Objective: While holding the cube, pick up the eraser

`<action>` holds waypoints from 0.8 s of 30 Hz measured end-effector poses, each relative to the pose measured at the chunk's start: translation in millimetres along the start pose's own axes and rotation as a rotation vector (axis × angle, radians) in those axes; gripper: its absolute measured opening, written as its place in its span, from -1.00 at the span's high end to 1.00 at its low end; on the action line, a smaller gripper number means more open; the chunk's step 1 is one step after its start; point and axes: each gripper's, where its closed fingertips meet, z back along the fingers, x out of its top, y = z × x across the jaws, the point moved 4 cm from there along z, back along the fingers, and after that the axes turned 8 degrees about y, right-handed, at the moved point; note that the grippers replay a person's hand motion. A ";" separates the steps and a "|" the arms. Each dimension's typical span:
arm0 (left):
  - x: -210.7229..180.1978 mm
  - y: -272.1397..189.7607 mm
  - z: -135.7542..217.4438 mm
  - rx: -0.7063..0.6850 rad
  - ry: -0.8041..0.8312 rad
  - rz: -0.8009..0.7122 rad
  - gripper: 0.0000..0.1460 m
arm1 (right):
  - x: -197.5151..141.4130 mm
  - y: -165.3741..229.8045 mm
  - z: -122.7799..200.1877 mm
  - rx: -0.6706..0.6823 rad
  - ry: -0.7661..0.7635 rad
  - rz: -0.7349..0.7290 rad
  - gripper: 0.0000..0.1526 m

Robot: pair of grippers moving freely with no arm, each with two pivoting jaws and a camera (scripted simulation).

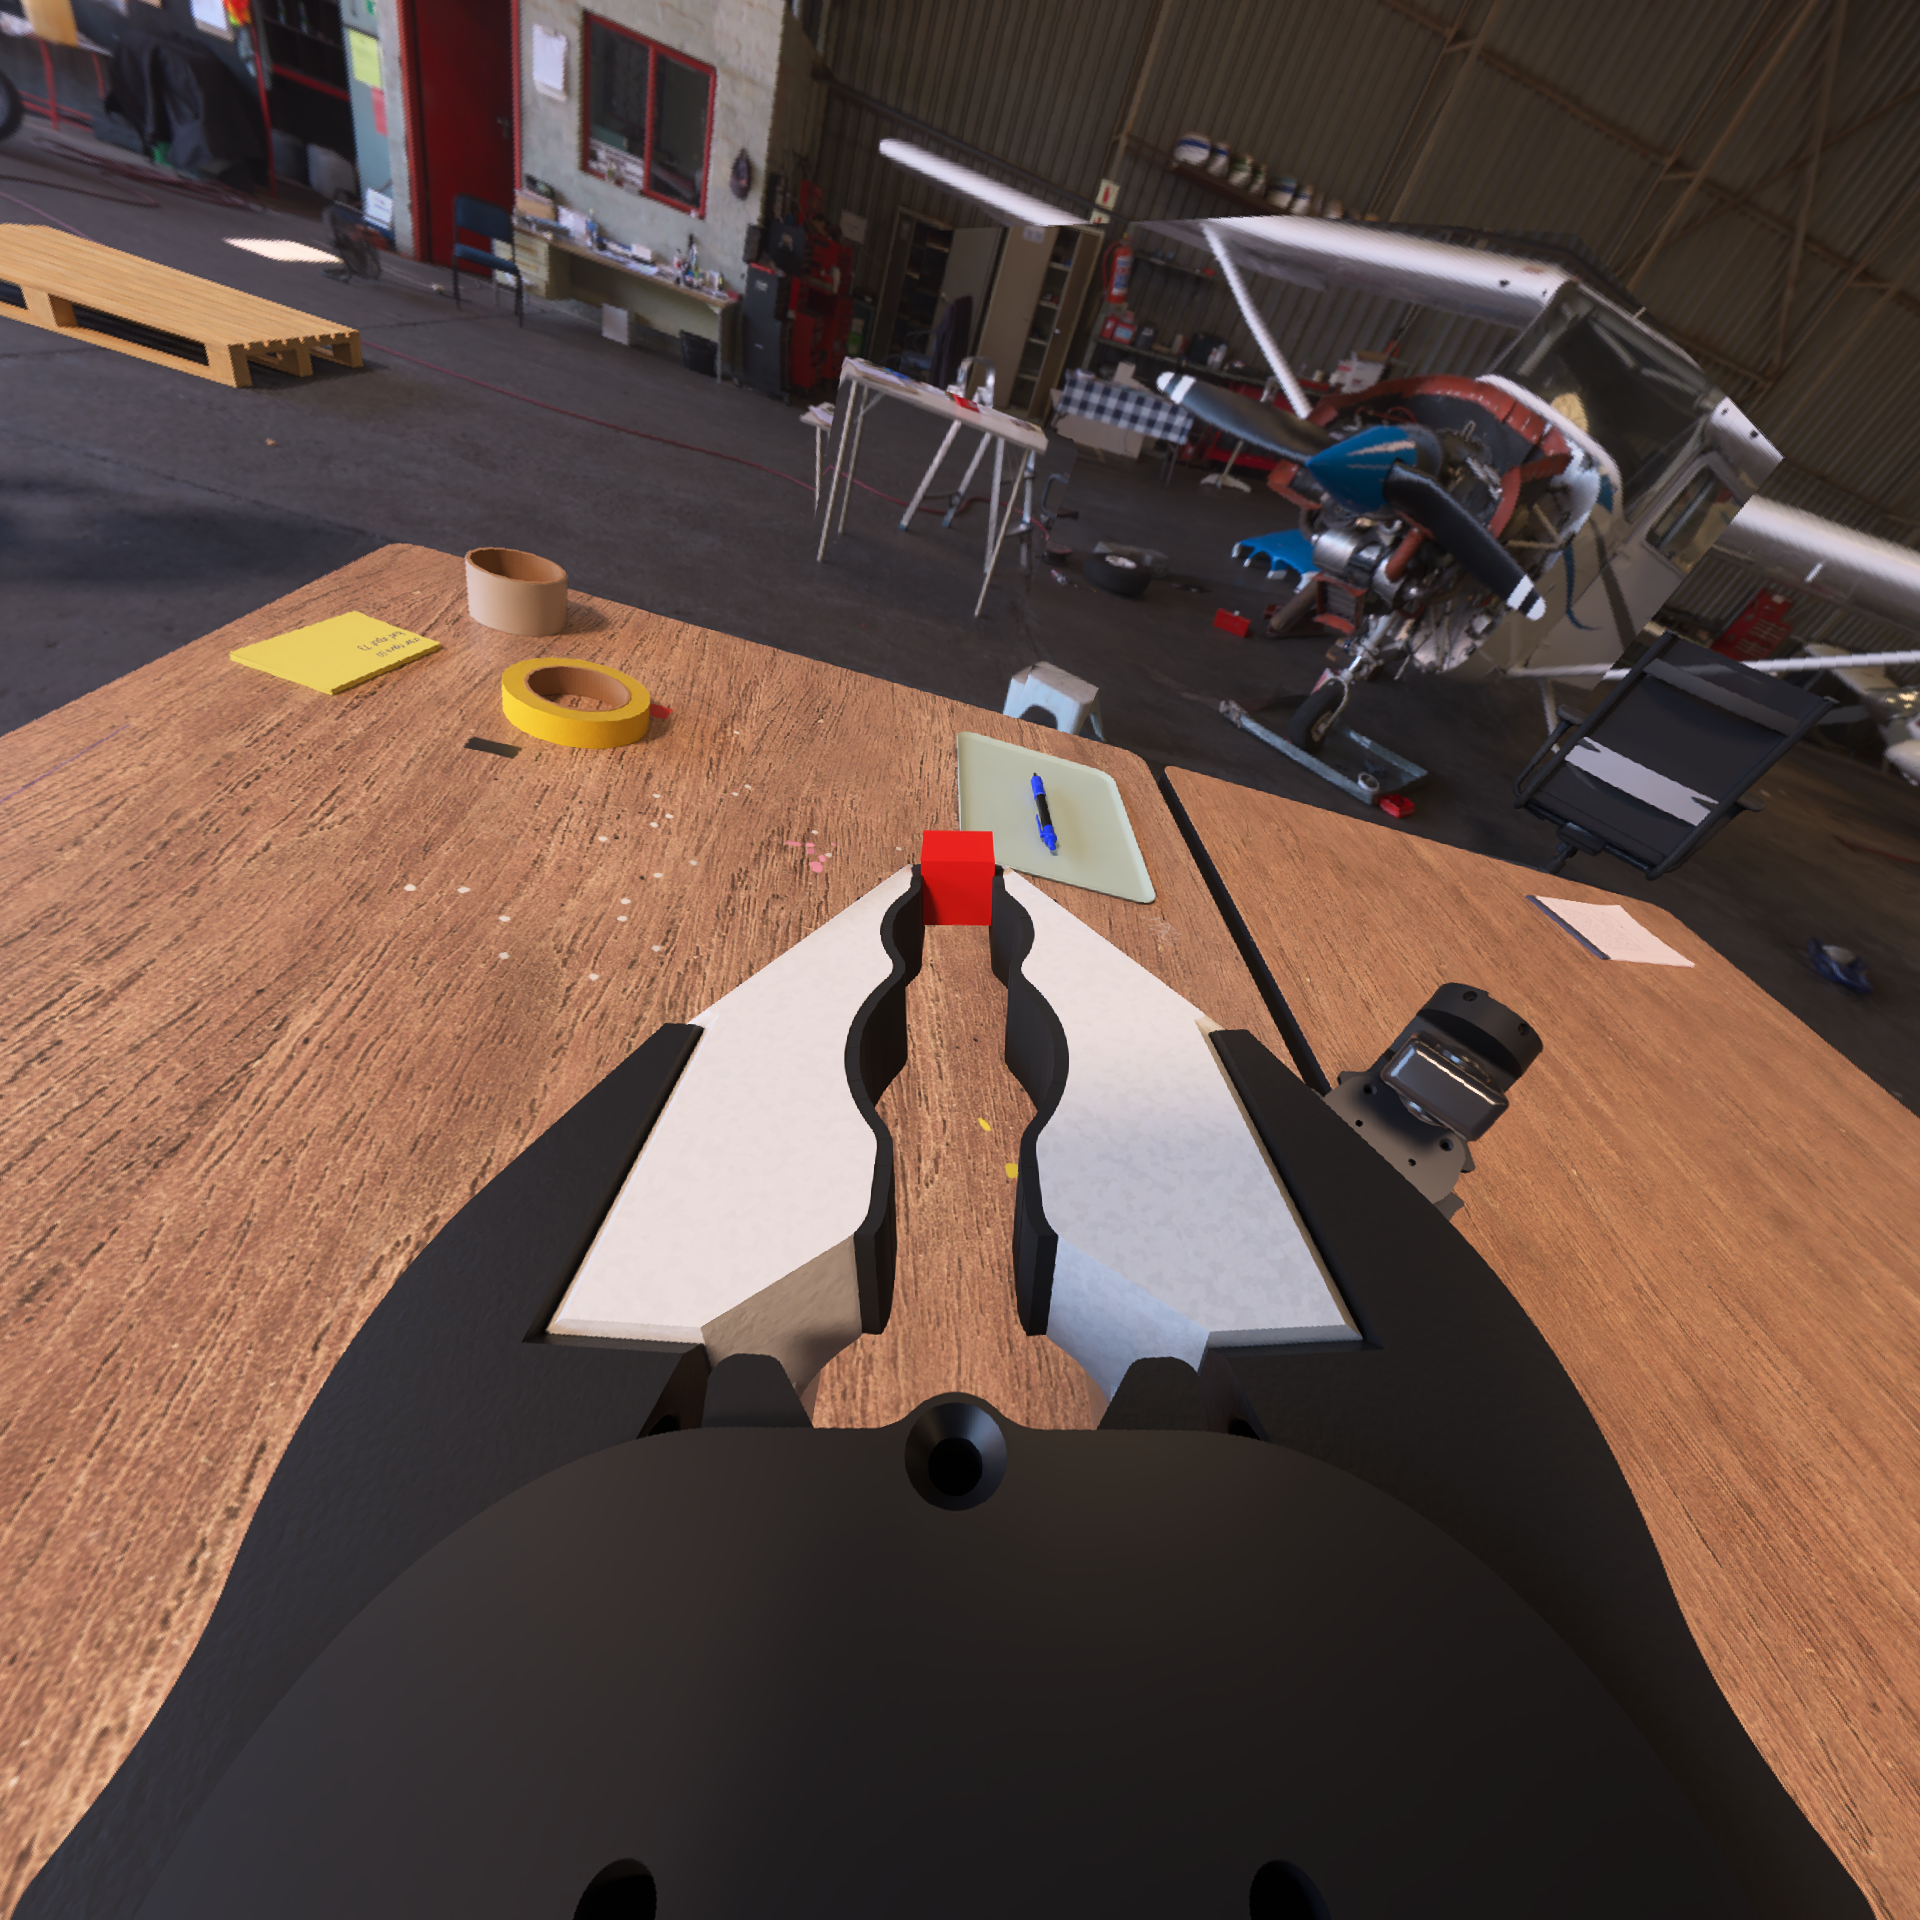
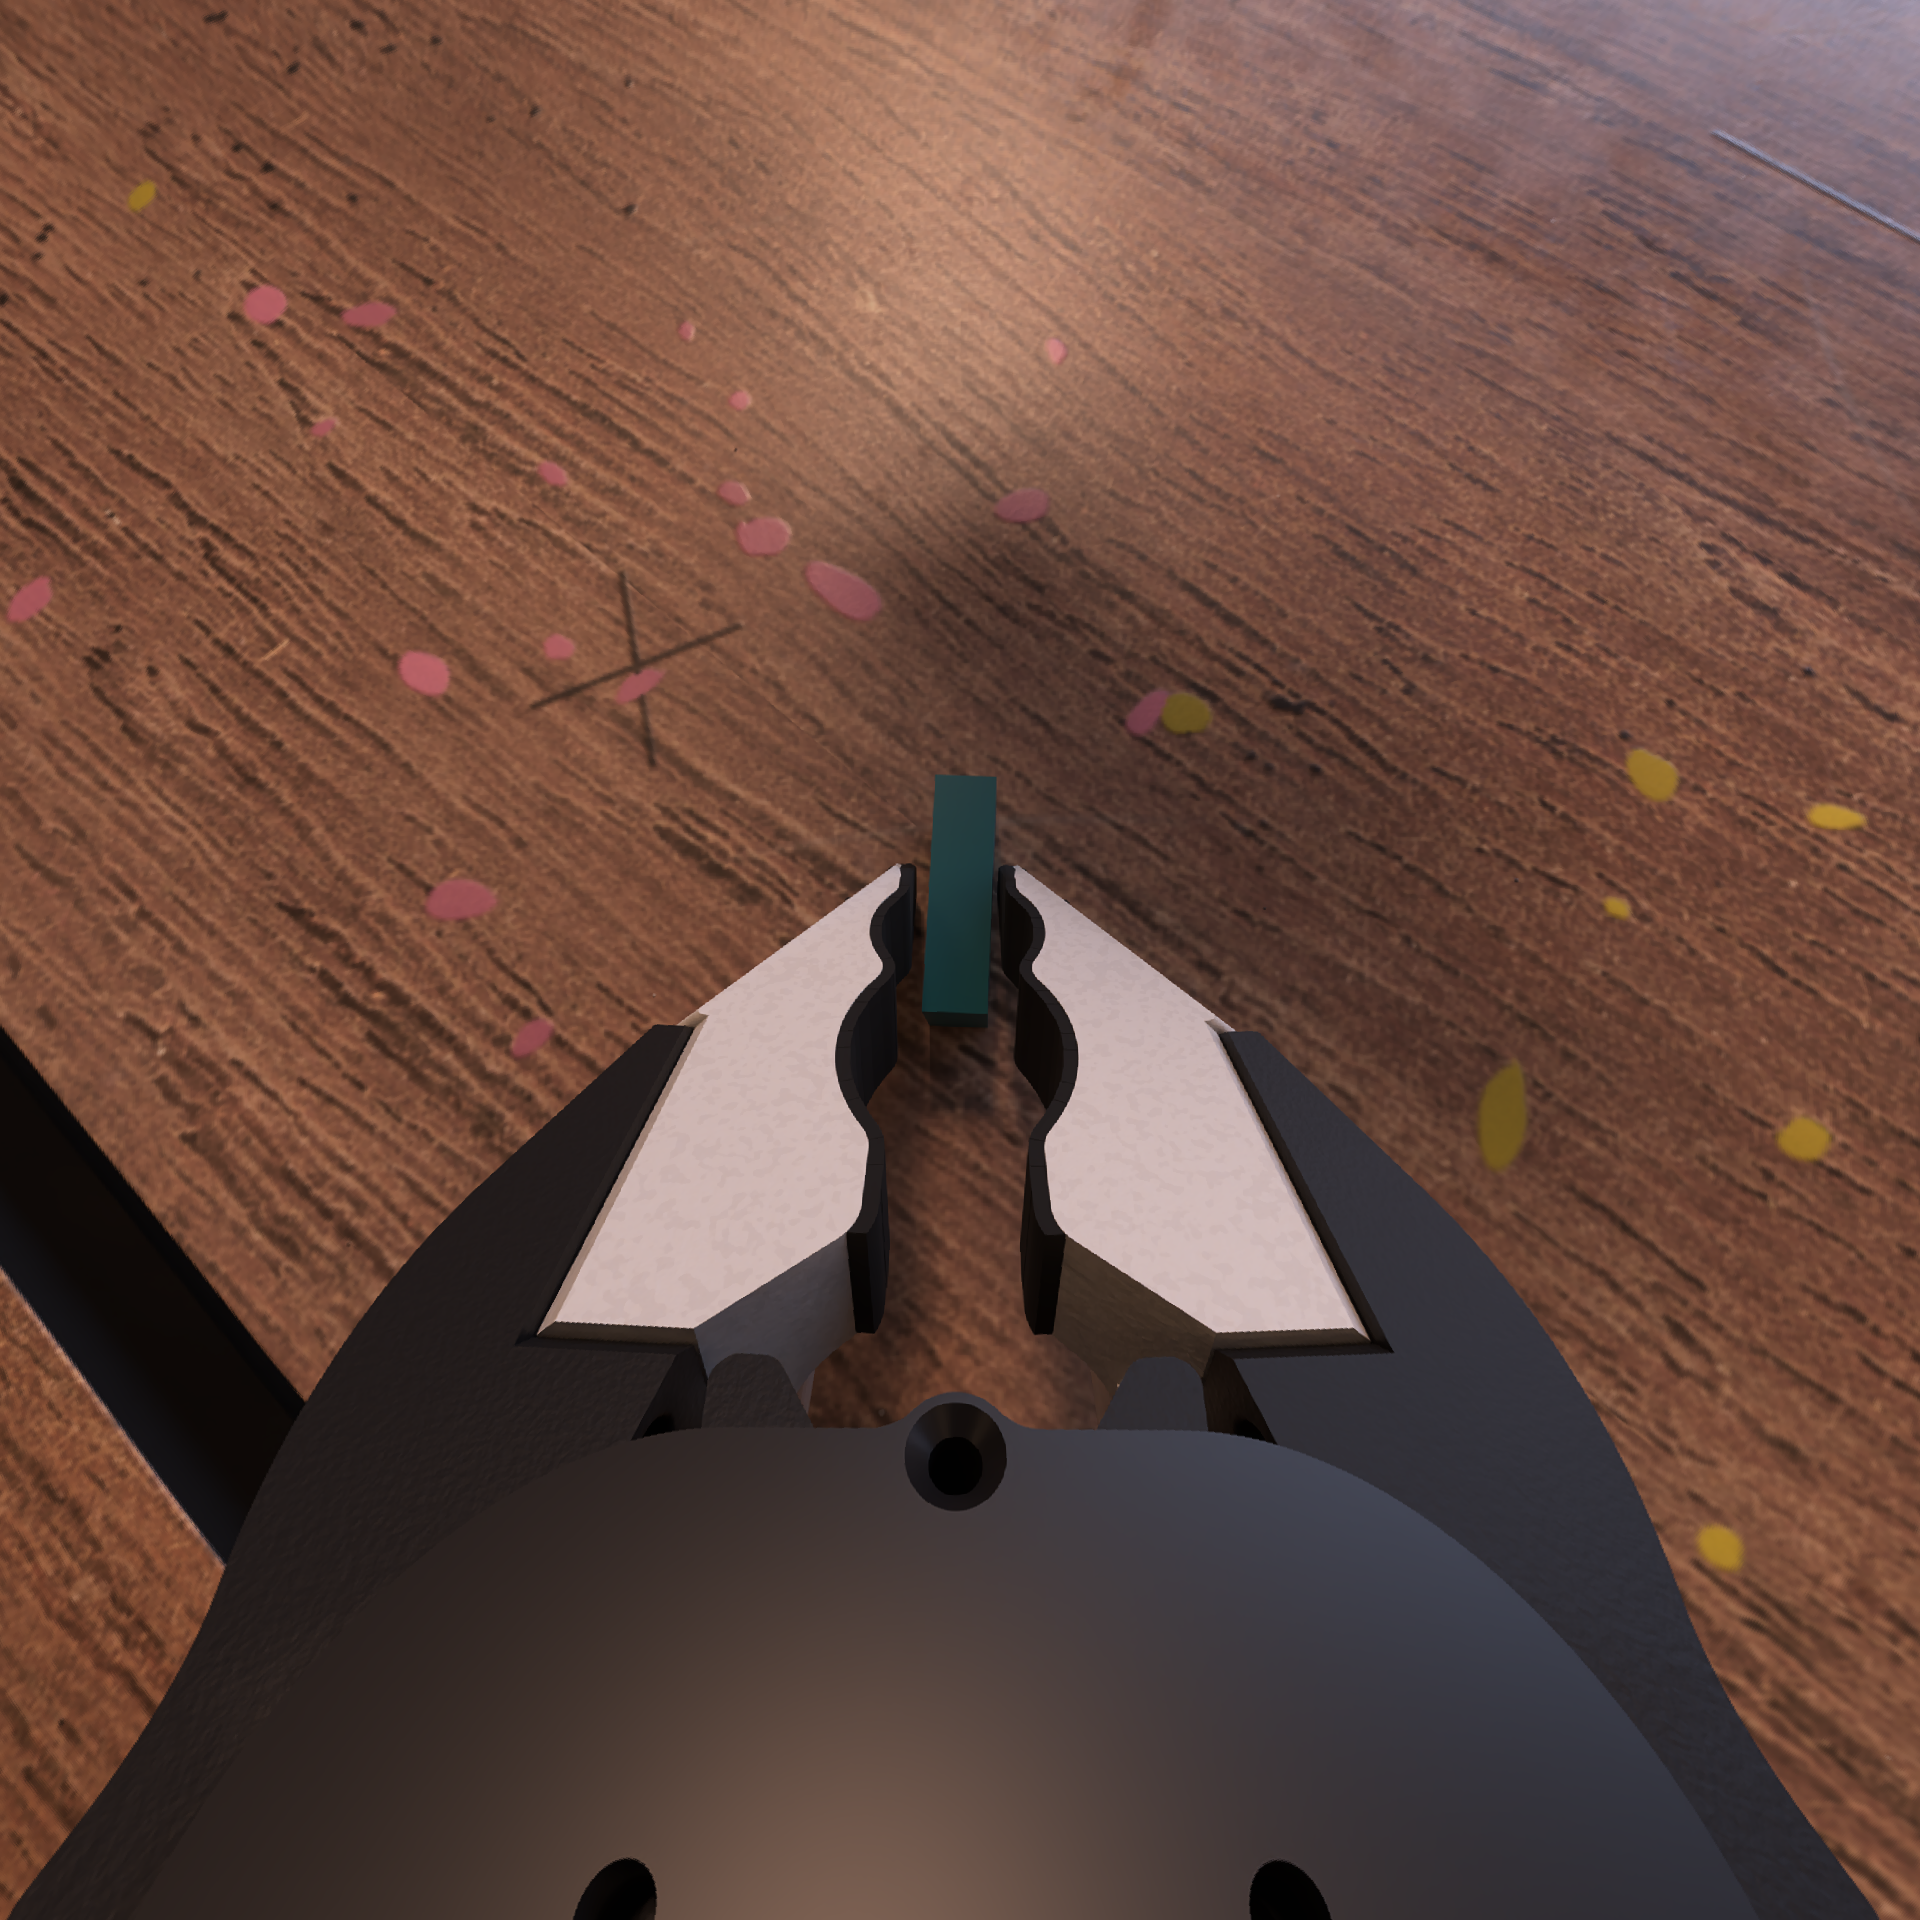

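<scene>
My left gripper [image 1: 957,883] is shut on a small red cube [image 1: 957,878], pinched at the fingertips above the wooden table [image 1: 312,1039]. In the right wrist view, a dark teal eraser [image 2: 959,904] lies lengthwise between the fingertips of my right gripper [image 2: 957,894], close above the table [image 2: 1351,416]. The jaws stand narrowly either side of the eraser, and a thin gap shows on its left side. The right gripper also shows in the left wrist view [image 1: 1439,1081], to the right over a second table.
On the left table lie a pale green pad [image 1: 1081,831] with a blue pen [image 1: 1042,812], a yellow tape roll [image 1: 575,701], a brown tape roll [image 1: 516,590], a yellow notepad [image 1: 335,649] and a small black strip [image 1: 491,746]. A dark gap [image 1: 1236,914] separates the two tables. A paper sheet [image 1: 1610,928] lies far right.
</scene>
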 end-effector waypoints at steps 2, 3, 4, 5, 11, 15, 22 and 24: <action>0.1 -0.4 0.1 -0.001 -0.002 -0.001 0.85 | -1.4 0.5 -0.3 -0.014 -0.028 -0.005 0.79; 0.1 -0.6 0.2 -0.002 -0.002 0.000 0.85 | -1.9 1.0 -0.4 -0.030 -0.041 0.004 0.79; 0.0 -0.5 0.5 -0.002 -0.002 0.000 0.85 | -2.4 1.6 -0.5 -0.045 -0.054 0.013 0.80; 0.1 -0.4 0.7 -0.001 -0.002 0.001 0.85 | -2.8 2.1 -0.7 -0.057 -0.066 0.019 0.80; -0.6 0.9 0.6 -0.002 -0.003 0.008 0.85 | -3.7 1.8 0.3 -0.098 -0.119 0.032 0.86; -2.2 1.9 -1.7 -0.004 0.008 0.011 0.85 | -3.3 2.4 0.4 -0.101 -0.123 0.050 0.86; -4.7 3.2 -4.9 -0.007 0.024 0.018 0.85 | -1.9 0.9 -1.2 -0.074 -0.113 0.058 0.86; -5.2 3.8 -5.7 -0.008 0.027 0.020 0.85 | -1.9 0.5 -1.2 -0.066 -0.112 0.056 0.86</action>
